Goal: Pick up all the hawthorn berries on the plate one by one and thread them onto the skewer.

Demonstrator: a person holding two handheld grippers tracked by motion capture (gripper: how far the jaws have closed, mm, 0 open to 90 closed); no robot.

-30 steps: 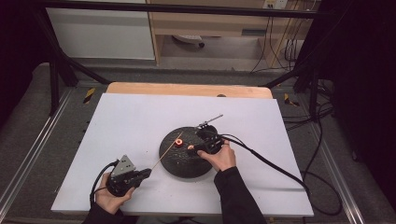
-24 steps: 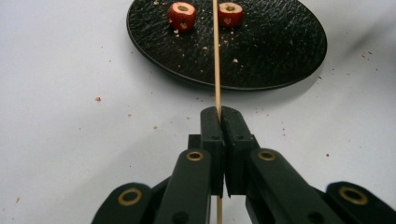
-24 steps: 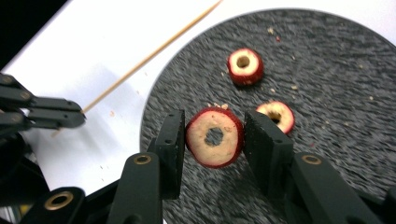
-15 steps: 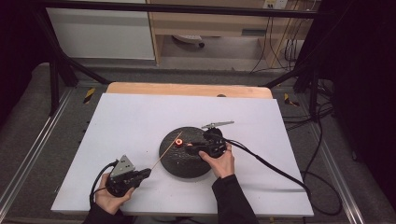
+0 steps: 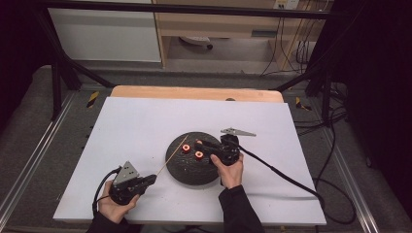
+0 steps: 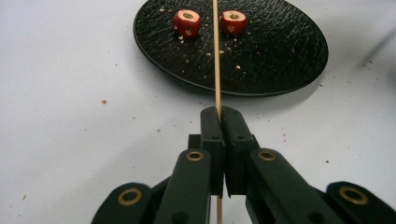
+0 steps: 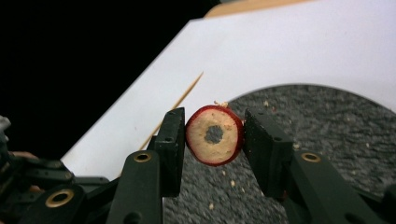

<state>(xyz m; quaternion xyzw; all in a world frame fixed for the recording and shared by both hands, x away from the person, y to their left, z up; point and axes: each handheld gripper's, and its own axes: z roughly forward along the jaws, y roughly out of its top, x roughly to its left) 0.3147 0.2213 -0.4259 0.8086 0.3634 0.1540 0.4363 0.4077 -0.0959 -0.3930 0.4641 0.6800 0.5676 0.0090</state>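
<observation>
Since a second ago your right hand-held gripper [image 5: 201,145] has swung round: its grey three-cornered plate now points toward 3 o'clock, and its jaws reach toward 9 o'clock over the round black textured plate [image 5: 194,172]. It is clenched on one red cored fruit slice with a pale face [image 7: 214,135], held on edge above the plate (the hole faces the camera). Your left hand-held gripper [image 5: 151,178] has stayed at the desk's 7 o'clock corner, its jaws clamped on the thin wooden skewer [image 6: 216,56], which runs toward 1 o'clock over the plate's rim. In the left gripper view, two red slices [image 6: 187,22] lie on the plate on either side of the skewer.
</observation>
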